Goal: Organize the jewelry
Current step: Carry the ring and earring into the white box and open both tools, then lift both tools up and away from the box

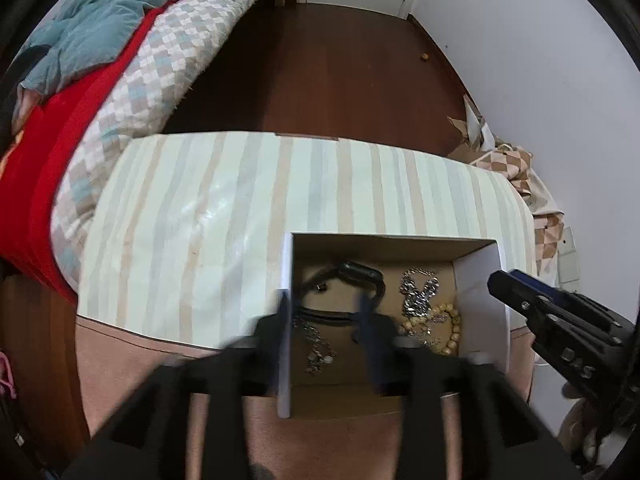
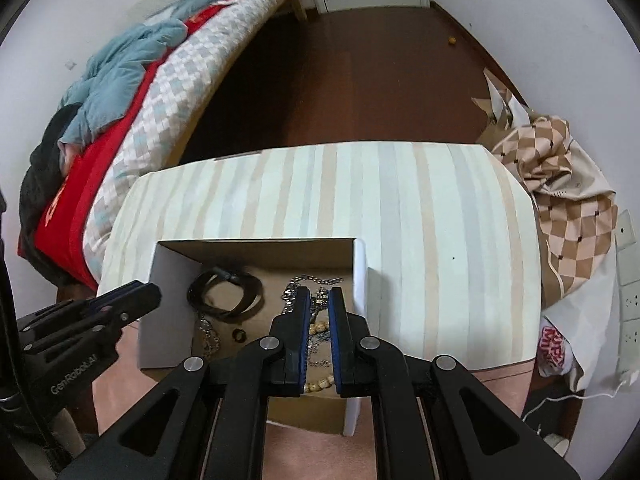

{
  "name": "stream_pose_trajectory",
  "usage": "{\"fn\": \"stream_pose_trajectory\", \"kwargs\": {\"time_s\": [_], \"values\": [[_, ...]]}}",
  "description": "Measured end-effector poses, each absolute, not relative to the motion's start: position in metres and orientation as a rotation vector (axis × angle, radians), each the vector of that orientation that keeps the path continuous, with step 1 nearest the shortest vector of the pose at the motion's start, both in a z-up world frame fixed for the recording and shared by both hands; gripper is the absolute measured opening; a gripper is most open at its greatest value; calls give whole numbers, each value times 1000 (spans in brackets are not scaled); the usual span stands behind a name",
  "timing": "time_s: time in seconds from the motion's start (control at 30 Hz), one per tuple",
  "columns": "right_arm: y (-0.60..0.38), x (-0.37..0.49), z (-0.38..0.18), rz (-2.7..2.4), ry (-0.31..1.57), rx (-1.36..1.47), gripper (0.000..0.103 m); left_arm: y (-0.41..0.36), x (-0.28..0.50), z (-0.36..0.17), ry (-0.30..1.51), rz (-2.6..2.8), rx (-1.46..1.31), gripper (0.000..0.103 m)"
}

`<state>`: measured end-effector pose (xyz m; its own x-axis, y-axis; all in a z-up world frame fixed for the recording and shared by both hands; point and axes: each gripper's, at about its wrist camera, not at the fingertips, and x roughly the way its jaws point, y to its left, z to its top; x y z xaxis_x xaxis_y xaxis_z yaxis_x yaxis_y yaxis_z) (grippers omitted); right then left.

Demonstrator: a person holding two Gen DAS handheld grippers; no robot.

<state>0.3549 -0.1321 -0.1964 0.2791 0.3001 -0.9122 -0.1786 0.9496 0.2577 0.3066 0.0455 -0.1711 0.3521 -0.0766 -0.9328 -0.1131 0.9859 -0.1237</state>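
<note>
An open cardboard box (image 1: 484,292) sits at the near edge of a striped table surface (image 1: 240,220), and the jewelry lies loose on its brown floor. In the left wrist view a black watch with its strap (image 1: 360,274) lies toward the far left of the box, a silver chain (image 1: 418,294) is heaped to its right, a string of pale beads (image 1: 450,330) curls near the right wall, and a second, thinner chain (image 1: 316,346) trails along the near left side. The right wrist view shows the same box (image 2: 168,280) with a black coiled band (image 2: 228,292) at the far left and a small dark ring (image 2: 239,335) just near of it. The left gripper (image 1: 324,320) is blurred; its blue-edged fingers stand well apart, released, straddling the box's left wall, one outside and one over the watch strap, with nothing held between them. The right gripper (image 2: 320,312) hangs over the right part of the box, above the silver chain and beads; its blue pads are drawn close with a narrow gap, and whether they pinch any chain cannot be told. To the far left lies a bed with a checked quilt (image 1: 160,60), a red cover (image 1: 60,132) and a teal blanket (image 1: 100,20). A checked tan cloth (image 2: 568,208) lies to the right of the table, over dark wooden floor (image 1: 340,72).
</note>
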Motion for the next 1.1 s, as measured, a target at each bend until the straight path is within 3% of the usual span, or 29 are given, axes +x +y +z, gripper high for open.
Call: {"fn": "stream_pose_trajectory", "kwargs": {"time_s": [0.03, 0.07, 0.17, 0.23, 0.4, 0.47, 0.57, 0.83, 1.1], "values": [[-135, 355, -194, 324, 1246, 130, 34, 47, 304, -167, 1193, 29, -178, 66], [-138, 355, -191, 325, 1238, 136, 42, 49, 303, -165, 1183, 36, -176, 74], [-143, 350, -182, 320, 1221, 138, 43, 52, 299, -160, 1178, 61, -161, 77], [-148, 345, -175, 306, 1205, 128, 44, 56, 294, -158, 1176, 77, -160, 89], [-156, 324, -164, 243, 1169, 82, 60, 59, 273, -153, 1141, 140, -113, 101], [-154, 313, -162, 203, 1156, 29, 79, 59, 265, -151, 1126, 155, -98, 102], [-148, 296, -161, 162, 1149, -48, 100, 56, 249, -149, 1111, 189, -64, 102], [-147, 255, -148, 105, 1110, -89, 102, 49, 213, -131, 1082, 183, -70, 103], [-156, 201, -98, 85, 1026, -67, 102, 36, 162, -78, 973, 190, -52, 102]]}}
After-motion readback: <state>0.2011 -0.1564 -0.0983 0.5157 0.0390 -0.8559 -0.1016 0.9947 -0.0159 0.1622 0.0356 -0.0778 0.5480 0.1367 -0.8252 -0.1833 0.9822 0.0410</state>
